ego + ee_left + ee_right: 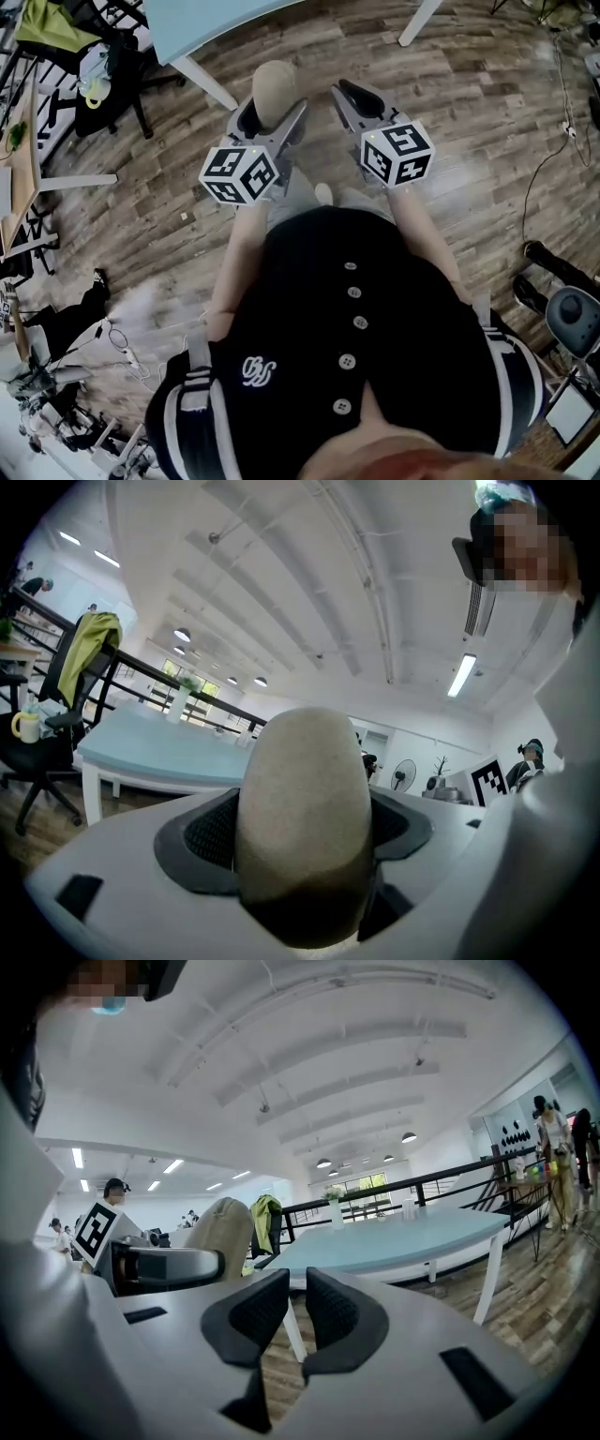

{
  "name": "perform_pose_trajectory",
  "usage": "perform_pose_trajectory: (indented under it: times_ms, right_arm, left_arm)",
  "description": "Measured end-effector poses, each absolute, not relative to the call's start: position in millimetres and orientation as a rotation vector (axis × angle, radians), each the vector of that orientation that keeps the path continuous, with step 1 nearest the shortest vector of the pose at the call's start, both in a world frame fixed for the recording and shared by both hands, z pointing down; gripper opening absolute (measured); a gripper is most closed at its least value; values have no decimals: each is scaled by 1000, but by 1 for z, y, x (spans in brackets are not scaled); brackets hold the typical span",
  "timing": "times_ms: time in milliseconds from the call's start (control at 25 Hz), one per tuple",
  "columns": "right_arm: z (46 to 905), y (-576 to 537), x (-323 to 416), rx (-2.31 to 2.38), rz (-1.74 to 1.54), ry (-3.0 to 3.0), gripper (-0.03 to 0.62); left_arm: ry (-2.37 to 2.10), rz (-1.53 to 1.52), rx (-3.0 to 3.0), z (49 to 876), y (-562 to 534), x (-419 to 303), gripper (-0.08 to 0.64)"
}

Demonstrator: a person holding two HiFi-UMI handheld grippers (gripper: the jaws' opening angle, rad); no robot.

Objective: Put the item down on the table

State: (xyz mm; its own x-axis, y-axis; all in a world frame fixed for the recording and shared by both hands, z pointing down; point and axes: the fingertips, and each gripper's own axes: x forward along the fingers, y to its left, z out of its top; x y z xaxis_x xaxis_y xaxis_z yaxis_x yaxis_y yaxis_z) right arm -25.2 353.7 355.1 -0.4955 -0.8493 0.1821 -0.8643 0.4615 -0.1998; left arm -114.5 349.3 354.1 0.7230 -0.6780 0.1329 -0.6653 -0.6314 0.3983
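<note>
Beige item, clamped in wide left gripper

Two grippers show, the left gripper and the right gripper, and each carries one marker cube, making two: the left cube and the right cube. There is one beige item. One light-blue table stands ahead, with two of its white legs showing from the head view. The person's dark shirt has five buttons in a row. The left gripper view adds one black office chair, one yellow-green jacket, one mug and one standing fan. One vase stands on the table, and perhaps two people are at the far railing.
</note>
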Motion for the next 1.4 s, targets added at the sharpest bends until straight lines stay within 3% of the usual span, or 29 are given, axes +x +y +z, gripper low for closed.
perform_pose_trajectory:
  times_ms: [520, 1400]
  right_arm:
    - [384, 293, -4, 1617, 489, -2558, 63]
    - [370, 36, 5, 1723, 439, -2443, 84]
  left_arm:
    - [-929, 11, 2495, 378, 271, -92, 388]
    - [-803, 8, 2557, 364, 9, -86, 388]
